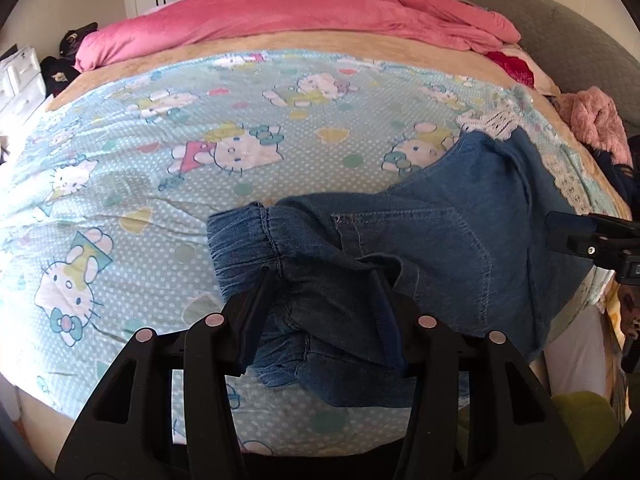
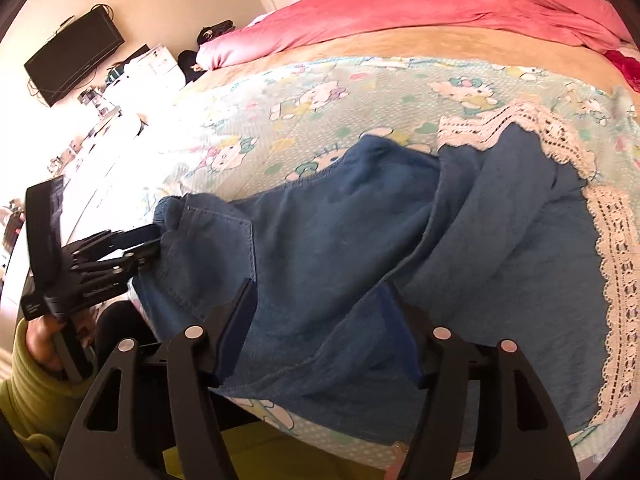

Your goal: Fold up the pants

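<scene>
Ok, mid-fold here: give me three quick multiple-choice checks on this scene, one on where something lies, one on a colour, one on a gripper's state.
1. Where do the pants lie?
A. on the pink duvet
B. on the cartoon-cat sheet, near the bed's front edge
C. on the floor

2. What colour is the lace trim beside the pants?
A. white
B. black
C. red

3. How does the left gripper stand?
A. shut flat, clear of any cloth
B. out of view
C. fingers apart with denim bunched between them

Right letters:
1 B: the denim rests on the light blue cartoon-cat sheet, while the pink duvet sits farther back.
2 A: the lace beside the denim is white.
3 C: in the left wrist view, both black fingers flank the gathered waistband cloth.
</scene>
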Demonstrator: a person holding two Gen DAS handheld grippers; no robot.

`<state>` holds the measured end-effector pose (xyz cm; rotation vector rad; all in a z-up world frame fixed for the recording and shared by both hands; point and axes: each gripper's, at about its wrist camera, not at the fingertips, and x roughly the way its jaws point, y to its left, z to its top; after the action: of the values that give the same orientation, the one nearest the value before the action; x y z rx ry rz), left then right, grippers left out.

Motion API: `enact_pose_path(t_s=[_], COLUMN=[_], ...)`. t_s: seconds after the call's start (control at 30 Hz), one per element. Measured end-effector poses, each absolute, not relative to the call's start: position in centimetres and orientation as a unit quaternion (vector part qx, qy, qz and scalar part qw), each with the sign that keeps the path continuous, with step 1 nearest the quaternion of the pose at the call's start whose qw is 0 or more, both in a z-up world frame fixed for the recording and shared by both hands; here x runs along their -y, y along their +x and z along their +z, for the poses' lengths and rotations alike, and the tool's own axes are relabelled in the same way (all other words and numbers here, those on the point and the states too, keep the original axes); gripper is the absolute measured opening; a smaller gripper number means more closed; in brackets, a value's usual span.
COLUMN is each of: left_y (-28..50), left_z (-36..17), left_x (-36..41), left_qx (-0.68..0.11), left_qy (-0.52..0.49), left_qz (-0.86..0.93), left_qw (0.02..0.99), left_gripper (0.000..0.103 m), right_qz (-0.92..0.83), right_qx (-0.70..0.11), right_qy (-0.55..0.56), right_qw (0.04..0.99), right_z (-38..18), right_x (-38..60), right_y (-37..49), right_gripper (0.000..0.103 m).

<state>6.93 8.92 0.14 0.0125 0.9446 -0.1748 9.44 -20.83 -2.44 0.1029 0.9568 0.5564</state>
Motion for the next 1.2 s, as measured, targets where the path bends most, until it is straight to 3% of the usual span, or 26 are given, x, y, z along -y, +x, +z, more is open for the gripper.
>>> enact_pose_path(t_s=[0.23,0.3,0.33,0.37,0.4,0.6,1.2], left_y=[6.0,5.8,5.7,5.6,5.5,5.3,6.5], left_z=[2.7,3.3,3.6,3.8,4.0,5.1,4.4], left_x=[-8.9,-9.0,-9.1,-9.1,-9.1,-8.3,-2.7], left_qx=[-0.428,-0.422,-0.419,-0.417,-0.416,-0.404,-0.42], left_qy=[0.004,-0.001,-0.003,-0.004,-0.005,-0.001,-0.017], left_qz=[-0.082,-0.08,-0.08,-0.08,-0.079,-0.084,-0.155], left_qw=[0.9,0.903,0.905,0.905,0.906,0.911,0.894], left_gripper=[0.055,0.068,0.069,0.071,0.075,0.087,0.09], right_qz=[0.248,0.246,0.244,0.241,0.236,0.206,0.128], right_qx=[-0.441,-0.439,-0.437,-0.435,-0.431,-0.416,-0.407], right_qy=[0.039,0.039,0.039,0.038,0.039,0.04,0.042], right_qw=[0.862,0.863,0.865,0.867,0.87,0.885,0.903], right_z=[-1.4,-1.2,-1.0,-0.9,-0.7,0.5,2.8], right_x=[21.6,21.8,21.8,22.1,22.3,23.5,27.5], right_y=[9.4,9.5,9.7,9.7,9.7,10.6,16.3], right_gripper=[0.062,0.062,0.062,0.068,0.087,0.09,0.09])
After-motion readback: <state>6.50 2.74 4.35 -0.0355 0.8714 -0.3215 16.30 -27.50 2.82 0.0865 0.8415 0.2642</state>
